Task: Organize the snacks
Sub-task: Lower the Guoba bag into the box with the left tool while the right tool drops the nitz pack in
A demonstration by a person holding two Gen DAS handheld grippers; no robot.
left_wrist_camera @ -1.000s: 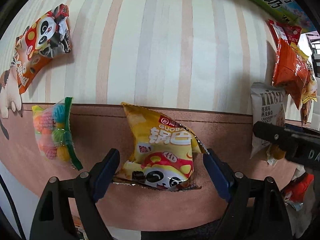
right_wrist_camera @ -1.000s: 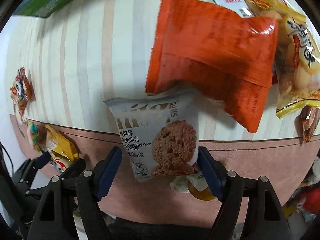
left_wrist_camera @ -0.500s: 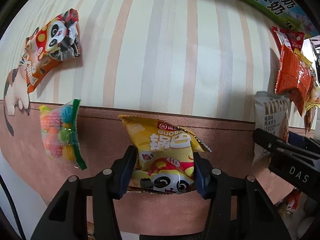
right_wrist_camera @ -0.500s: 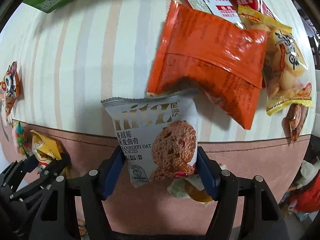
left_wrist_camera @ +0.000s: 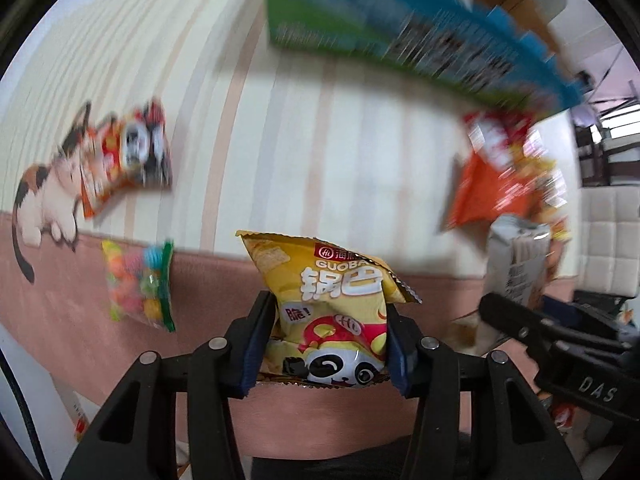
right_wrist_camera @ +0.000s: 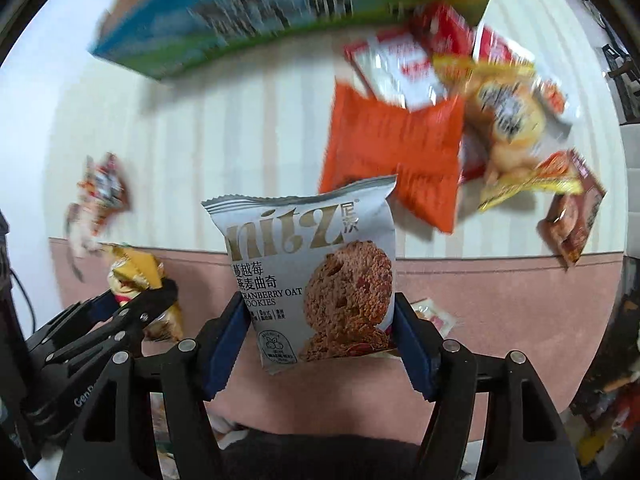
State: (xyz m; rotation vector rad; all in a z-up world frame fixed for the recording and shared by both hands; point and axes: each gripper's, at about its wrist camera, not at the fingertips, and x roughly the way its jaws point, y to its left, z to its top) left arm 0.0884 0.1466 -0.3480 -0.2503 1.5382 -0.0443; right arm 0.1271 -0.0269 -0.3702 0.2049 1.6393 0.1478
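Left claw [left_wrist_camera: 326,344]: your jaws are closing, pads pressed on the yellow panda snack bag [left_wrist_camera: 328,312].
Right claw [right_wrist_camera: 320,340]: clamped on your silver cranberry oat cookie packet [right_wrist_camera: 312,276].

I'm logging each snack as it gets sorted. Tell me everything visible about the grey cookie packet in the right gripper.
The grey cookie packet is a glossy silver-grey foil pouch with a crimped, serrated top edge, gold lettering, the words "cranberry oat cookies" and a picture of a brown cookie. It looks sealed and slightly puffed. It stands upright, its lower half pinched between the blue pads of the right gripper, in front of the striped surface; nothing else visibly touches it.
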